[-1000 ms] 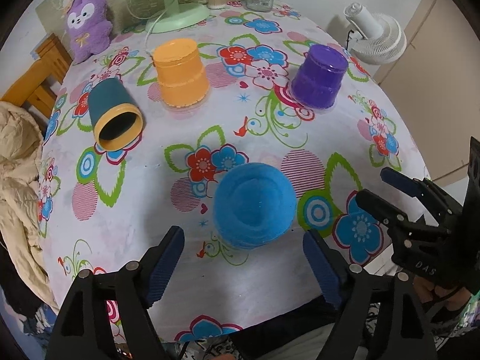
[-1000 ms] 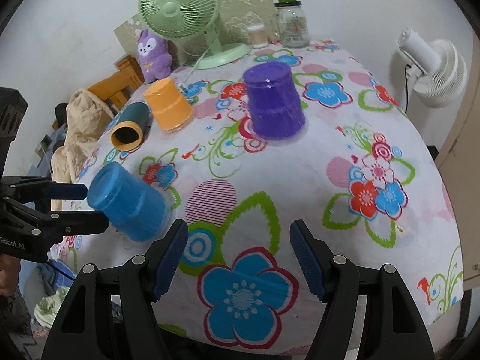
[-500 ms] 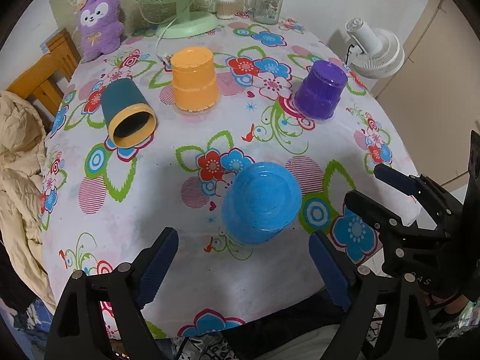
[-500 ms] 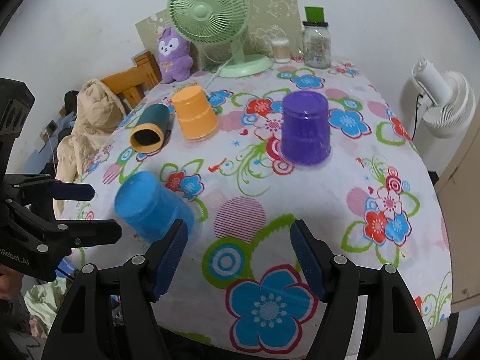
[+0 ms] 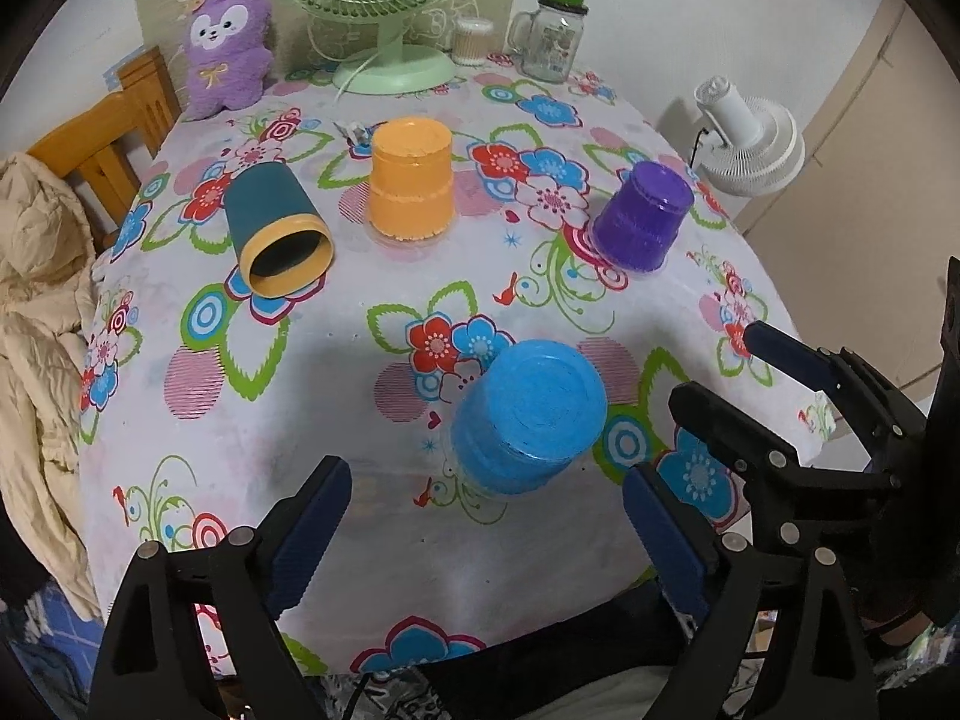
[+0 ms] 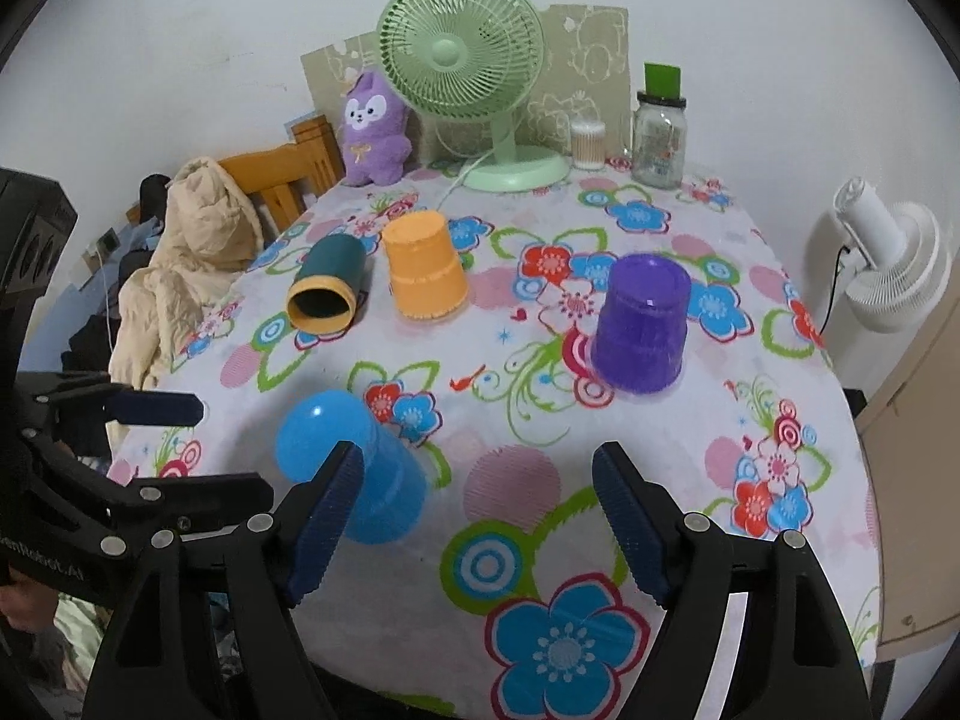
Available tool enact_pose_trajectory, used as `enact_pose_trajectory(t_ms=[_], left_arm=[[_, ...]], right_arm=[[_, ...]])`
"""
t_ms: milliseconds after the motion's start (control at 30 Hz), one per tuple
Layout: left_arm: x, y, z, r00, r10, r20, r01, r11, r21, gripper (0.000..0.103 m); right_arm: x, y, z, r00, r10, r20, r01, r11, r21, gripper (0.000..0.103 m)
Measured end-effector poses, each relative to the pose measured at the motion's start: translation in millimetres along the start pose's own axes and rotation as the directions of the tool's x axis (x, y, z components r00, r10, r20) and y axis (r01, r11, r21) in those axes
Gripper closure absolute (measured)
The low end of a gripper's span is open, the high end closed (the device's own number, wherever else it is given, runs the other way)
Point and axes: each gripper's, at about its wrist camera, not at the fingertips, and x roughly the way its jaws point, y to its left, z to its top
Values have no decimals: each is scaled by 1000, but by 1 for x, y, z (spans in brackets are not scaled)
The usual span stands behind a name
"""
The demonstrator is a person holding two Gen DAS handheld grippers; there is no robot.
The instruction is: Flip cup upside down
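Note:
A blue cup stands upside down near the table's front edge; it also shows in the right wrist view. An orange cup and a purple cup stand upside down farther back. A dark teal cup with a yellow rim lies on its side at the left, mouth toward me. My left gripper is open and empty, just short of the blue cup. My right gripper is open and empty to the right of the blue cup.
A green fan, a purple plush toy, a glass jar and a small container stand at the table's back edge. A wooden chair with a beige jacket is at the left. A white fan stands off the table's right.
Both grippers have drawn back and up from the table, so more of it shows. The blue cup stays upside down, free of my left gripper. Nothing else has moved.

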Motion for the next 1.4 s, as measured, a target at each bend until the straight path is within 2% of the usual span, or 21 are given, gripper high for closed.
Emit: enact_pose_trajectory(t_ms=[333,667,833,1033,1133,1200,1300,1400], left_arm=[[-18,16,-1,996,-19,92,25,998,-58,9],[-33,34,-8,983,15,184,6,994,-111,8],[-40,39,-12,970,46,239,-15,991,-130,8],[-48,46,-19,938,94,333,-39,985,-170,6],[-54,49,-21,921,115,372,-50,982,-180,6],[-59,50,-22,905,126,406,-50,980,-193,6],[-67,51,-25,875,162,455,-68,974,-214,3],[-74,50,-28,854,169,492,-68,974,-217,2]], right_arm=[[-7,13,15,999,-16,41,18,999,-36,17],[-15,28,31,996,-29,81,35,997,-69,16],[-17,39,38,994,-30,103,39,995,-88,16],[-22,45,46,990,-30,139,40,996,-74,15],[-29,47,51,984,-41,174,53,997,-64,11],[-36,47,53,978,-30,206,42,998,-53,6],[-44,48,55,968,-17,250,27,999,-37,5],[-48,51,58,963,-7,268,16,999,-32,5]])
